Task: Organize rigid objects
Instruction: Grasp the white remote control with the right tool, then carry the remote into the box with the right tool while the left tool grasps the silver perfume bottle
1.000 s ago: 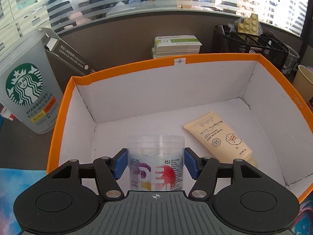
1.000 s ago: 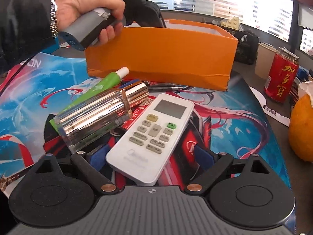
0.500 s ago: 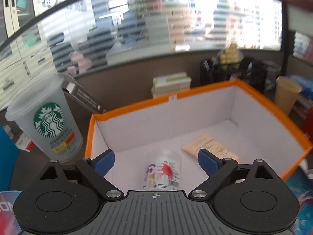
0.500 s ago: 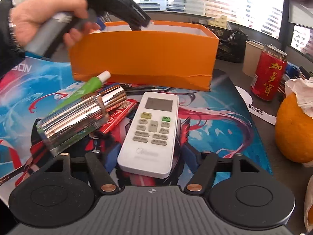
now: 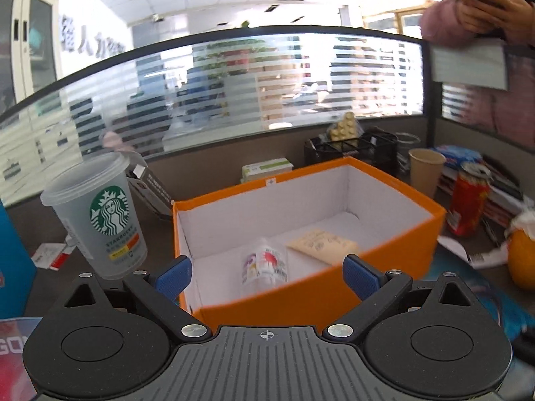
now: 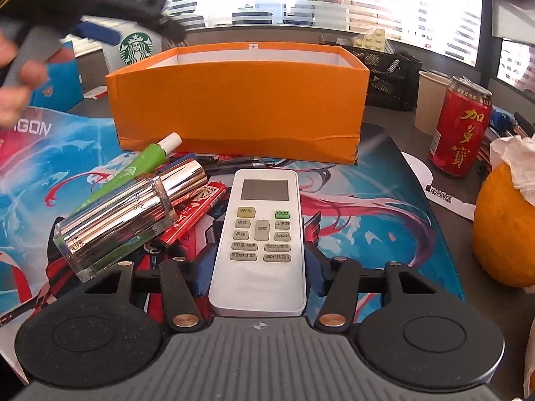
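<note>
Left gripper (image 5: 266,273): fingers spread wide, nothing between the blue pads (image 5: 174,273); held above and in front of the orange box (image 5: 301,295), also visible blurred at upper left in the right wrist view.

Inside box, on white floor: clear plastic jar (image 5: 264,265) with coloured label, near the front wall; cream tube (image 5: 322,245) lying flat just to its right, apart from it.

Outside box, left: Starbucks cup (image 5: 100,217), upright. Right: paper cup (image 5: 426,171), red can (image 5: 468,200), orange (image 5: 521,259) with tissue on top. Behind: black mesh basket (image 5: 351,148).

Right gripper (image 6: 257,267): fingers narrowed around the lower end of the white remote (image 6: 260,234), blue pads (image 6: 204,267) at or touching its two long sides; remote lying face up on the printed mat (image 6: 384,200), screen end pointing toward the box.

Left of remote: shiny metallic bottle (image 6: 130,219) lying tilted across a red pack (image 6: 190,214); green tube (image 6: 133,170) with white cap behind it, cap end close to the box wall. Dark pens (image 6: 234,162) along the foot of the box.
</note>
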A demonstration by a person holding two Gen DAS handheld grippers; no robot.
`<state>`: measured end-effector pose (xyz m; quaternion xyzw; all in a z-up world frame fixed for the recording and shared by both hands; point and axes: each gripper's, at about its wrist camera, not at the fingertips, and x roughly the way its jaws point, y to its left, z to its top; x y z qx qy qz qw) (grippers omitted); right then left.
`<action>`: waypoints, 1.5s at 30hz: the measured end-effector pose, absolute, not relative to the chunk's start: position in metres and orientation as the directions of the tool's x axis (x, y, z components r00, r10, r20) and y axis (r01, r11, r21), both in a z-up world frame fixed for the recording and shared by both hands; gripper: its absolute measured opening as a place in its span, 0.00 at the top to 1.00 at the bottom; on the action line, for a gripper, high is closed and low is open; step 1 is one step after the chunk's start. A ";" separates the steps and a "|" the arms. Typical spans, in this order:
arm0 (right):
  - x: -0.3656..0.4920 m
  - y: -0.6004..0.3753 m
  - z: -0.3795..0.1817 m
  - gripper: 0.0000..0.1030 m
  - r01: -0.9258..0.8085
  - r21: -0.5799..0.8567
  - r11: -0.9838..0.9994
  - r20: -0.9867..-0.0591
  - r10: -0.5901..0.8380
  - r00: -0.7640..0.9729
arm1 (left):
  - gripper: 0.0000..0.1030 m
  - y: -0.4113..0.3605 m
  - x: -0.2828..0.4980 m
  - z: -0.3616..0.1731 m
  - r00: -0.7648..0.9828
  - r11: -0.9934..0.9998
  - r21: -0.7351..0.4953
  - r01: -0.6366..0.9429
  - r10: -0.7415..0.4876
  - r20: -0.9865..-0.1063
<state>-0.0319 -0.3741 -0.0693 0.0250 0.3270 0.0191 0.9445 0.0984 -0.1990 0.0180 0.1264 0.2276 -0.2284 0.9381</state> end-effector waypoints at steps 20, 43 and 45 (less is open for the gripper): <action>-0.037 -0.463 -0.066 0.51 0.018 0.747 0.664 -0.421 0.452 0.787 | 0.04 -0.162 0.047 -0.041 0.700 0.840 0.088 0.535 -0.384 -0.602; 0.027 -0.464 0.019 0.51 -0.139 0.717 0.683 -0.270 0.457 0.847 | 0.05 -0.191 0.005 -0.058 0.631 0.734 0.107 0.671 -0.488 -0.603; 0.038 -0.465 0.024 0.51 -0.141 0.711 0.689 -0.271 0.454 0.849 | 0.05 -0.192 0.009 -0.061 0.612 0.734 0.075 0.675 -0.499 -0.613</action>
